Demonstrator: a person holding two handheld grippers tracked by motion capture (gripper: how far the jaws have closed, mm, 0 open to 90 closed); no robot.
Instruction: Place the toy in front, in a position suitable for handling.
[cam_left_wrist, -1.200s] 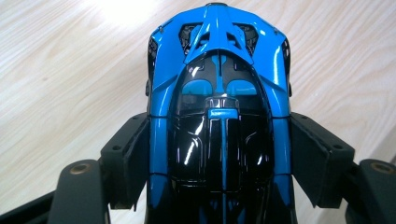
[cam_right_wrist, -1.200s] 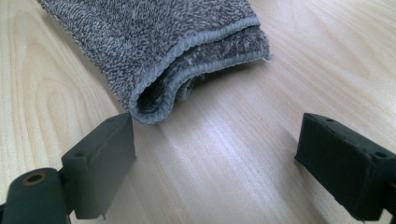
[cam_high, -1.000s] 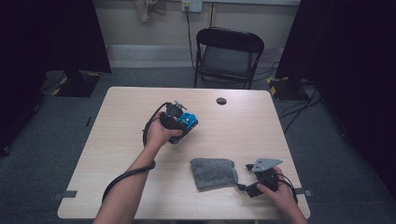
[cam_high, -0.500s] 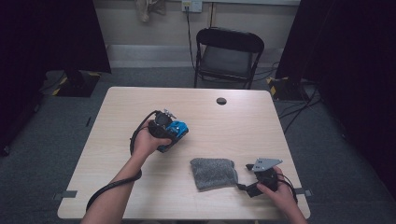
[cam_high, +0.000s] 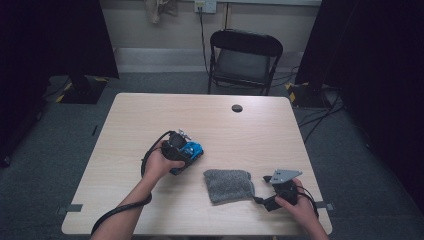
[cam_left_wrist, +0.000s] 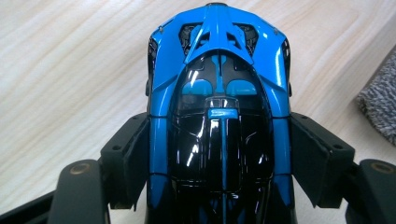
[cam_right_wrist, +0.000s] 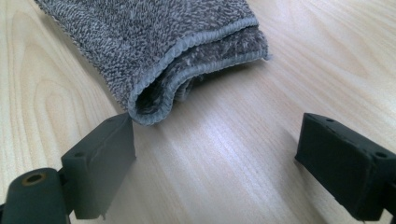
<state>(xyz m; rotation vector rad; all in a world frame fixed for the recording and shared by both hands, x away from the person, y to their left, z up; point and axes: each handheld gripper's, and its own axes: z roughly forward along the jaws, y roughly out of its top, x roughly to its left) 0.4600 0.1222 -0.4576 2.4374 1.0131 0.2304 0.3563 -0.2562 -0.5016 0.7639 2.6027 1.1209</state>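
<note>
Left gripper (cam_left_wrist: 219, 154) clamped on blue toy car (cam_left_wrist: 219, 93), pads against its flanks in left gripper view. Right gripper (cam_right_wrist: 215, 163) jaws wide apart, one beside folded grey cloth (cam_right_wrist: 159, 42) on table (cam_high: 150, 115).

The toy car (cam_left_wrist: 219, 116) has a glossy shell that looks like hard plastic, blue and black, smooth enough to carry bright reflections. The jaws gripping its sides are matt black plastic with a slightly grainy face. The towel (cam_right_wrist: 163, 42) is grey terry cloth, rough and nubbly, with a stitched, ribbed hem along its folded edges. The table (cam_high: 150, 115) is pale wood-grain, smooth, with a soft satin sheen. The chair (cam_high: 245, 55) looks matt black.
</note>
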